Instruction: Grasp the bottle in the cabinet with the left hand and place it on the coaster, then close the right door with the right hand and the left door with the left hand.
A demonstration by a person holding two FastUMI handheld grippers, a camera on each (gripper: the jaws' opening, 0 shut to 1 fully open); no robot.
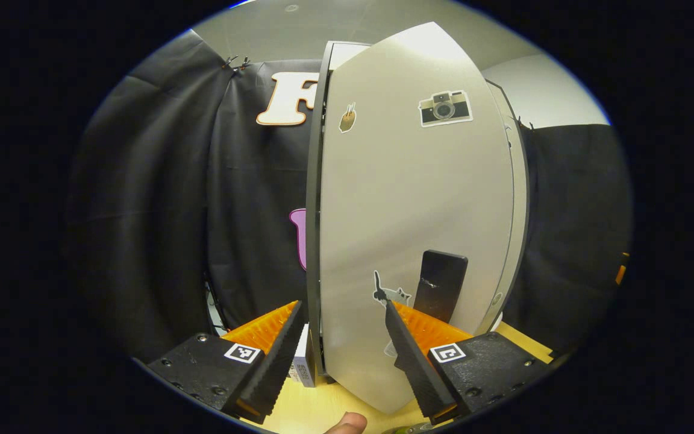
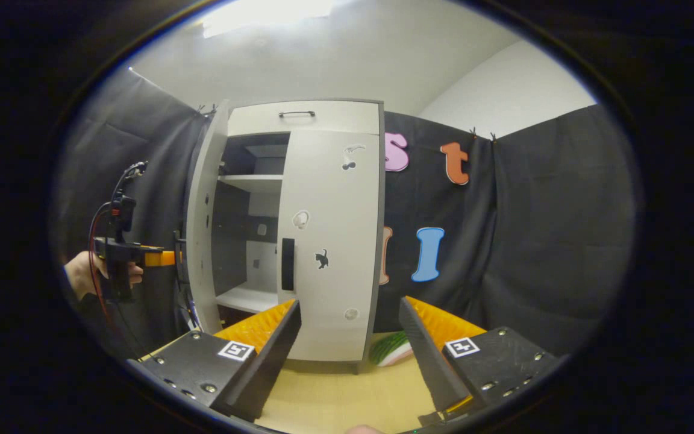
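in the left gripper view, the left claw (image 1: 341,337) was spread wide and held nothing, its ridged fingers (image 1: 271,355) straddling the edge of the left door (image 1: 413,199), one finger on each side of the panel, though contact could not be told. that door was a smooth, pale, flat panel with a dark rim, a dark rectangular handle (image 1: 440,286) low down, and small stickers of a camera (image 1: 444,108) and a cat (image 1: 390,295). it stood partly open, so by my reading the last step, swinging it shut, was under way but not finished. a strip of light wooden tabletop (image 1: 317,410) showed below. in the right gripper view, the right claw (image 2: 350,337) was also released and empty, hanging back from the cabinet (image 2: 299,235). the right door (image 2: 335,241) lay flush against the frame, so that step looked done, while the left door (image 2: 202,217) still angled outward with the left claw (image 2: 163,258) and a hand (image 2: 85,274) just beside it. the shelves (image 2: 250,181) visible inside were bare white boards against a dark back, which fits the bottle having been taken out; where it stood i could not tell. something green and striped (image 2: 392,348) lay on the tabletop (image 2: 335,398) by the cabinet's foot, too hidden to name.
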